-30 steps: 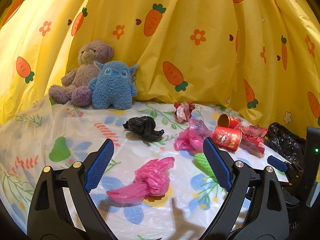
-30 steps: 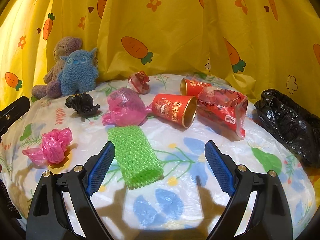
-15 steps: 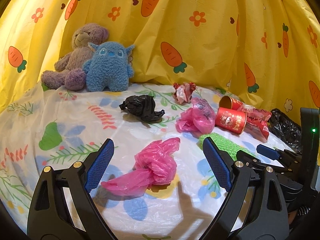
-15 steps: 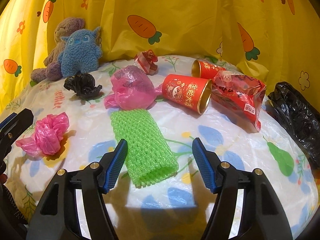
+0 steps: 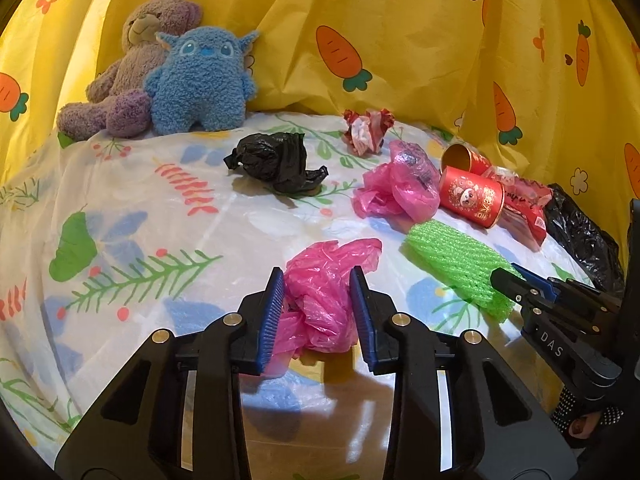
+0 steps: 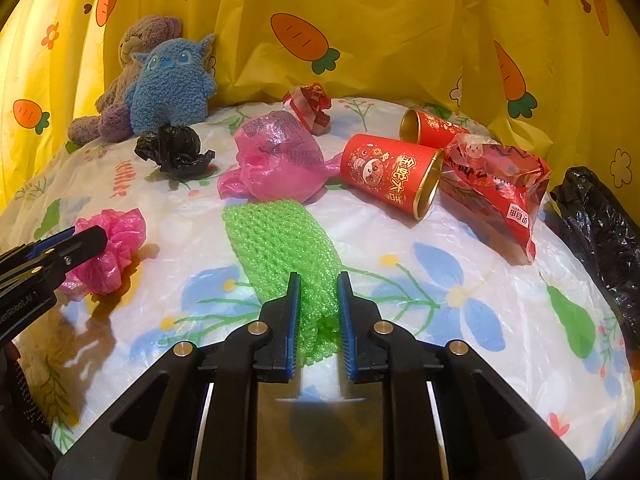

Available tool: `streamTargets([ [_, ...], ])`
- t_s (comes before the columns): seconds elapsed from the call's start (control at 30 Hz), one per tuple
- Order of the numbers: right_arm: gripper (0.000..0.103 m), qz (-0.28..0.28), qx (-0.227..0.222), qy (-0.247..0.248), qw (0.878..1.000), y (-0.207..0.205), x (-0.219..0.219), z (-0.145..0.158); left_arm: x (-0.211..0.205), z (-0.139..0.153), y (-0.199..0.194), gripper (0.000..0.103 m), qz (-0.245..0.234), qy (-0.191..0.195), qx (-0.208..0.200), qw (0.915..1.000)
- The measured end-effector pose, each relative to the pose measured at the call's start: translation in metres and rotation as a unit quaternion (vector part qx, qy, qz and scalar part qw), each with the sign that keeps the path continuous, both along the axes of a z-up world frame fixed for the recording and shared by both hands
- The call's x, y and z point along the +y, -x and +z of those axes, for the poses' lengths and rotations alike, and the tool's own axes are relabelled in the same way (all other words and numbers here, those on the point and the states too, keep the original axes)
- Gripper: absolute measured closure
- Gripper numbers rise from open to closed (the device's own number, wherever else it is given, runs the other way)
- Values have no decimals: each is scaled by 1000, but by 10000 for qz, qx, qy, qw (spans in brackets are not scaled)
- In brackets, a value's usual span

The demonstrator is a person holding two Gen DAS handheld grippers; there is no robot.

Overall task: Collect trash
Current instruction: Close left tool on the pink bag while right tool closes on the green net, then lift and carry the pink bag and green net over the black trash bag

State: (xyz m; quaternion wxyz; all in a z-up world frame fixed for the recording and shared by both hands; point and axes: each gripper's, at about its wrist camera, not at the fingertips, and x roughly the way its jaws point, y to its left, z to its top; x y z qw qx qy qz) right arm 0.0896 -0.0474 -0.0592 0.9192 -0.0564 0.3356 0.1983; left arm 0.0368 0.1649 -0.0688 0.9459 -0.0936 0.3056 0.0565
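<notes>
A crumpled pink plastic bag (image 5: 324, 304) lies on the floral sheet (image 5: 160, 220). My left gripper (image 5: 316, 276) is closing on it, and both blue pads touch the plastic. The same bag (image 6: 116, 240) shows at the left of the right wrist view. A green foam net (image 6: 280, 236) lies lengthwise in front of my right gripper (image 6: 319, 280), whose jaws are closing and pinch the net's near end. More trash lies beyond: a black crumpled bag (image 5: 276, 160), a second pink bag (image 6: 276, 160), two red cups (image 6: 388, 176), a red wrapper (image 6: 496, 176) and a small crumpled wrapper (image 5: 366, 130).
A large black bag (image 6: 600, 232) lies at the sheet's right edge. A blue plush toy (image 5: 200, 80) and a purple teddy bear (image 5: 132, 68) sit at the back left against the yellow carrot-print curtain (image 5: 400, 40). The sheet curves down at its edges.
Both grippers moved down and forward onto the sheet. The left jaws went from wide to closed around the pink bag. The right jaws narrowed step by step onto the green net.
</notes>
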Motion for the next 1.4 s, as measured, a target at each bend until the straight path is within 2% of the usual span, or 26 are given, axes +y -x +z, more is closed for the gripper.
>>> streamTargets([
  [0.3, 89, 2, -222, -188, 9996, 7, -8, 7, -2, 1, 0, 81, -37, -33, -35, 10000],
  [0.67, 89, -93, -564, -454, 9973, 20, -28, 35, -6, 28, 9, 82, 54, -73, -408, 9991],
  [0.93, 89, -281, -876, -623, 9938, 28, -46, 57, -26, 51, 9, 82, 5, -189, -668, 9976],
  [1.4, 89, -832, -1252, -767, 9857, 28, -88, 81, -75, 82, -10, 82, -481, -384, -979, 9933],
])
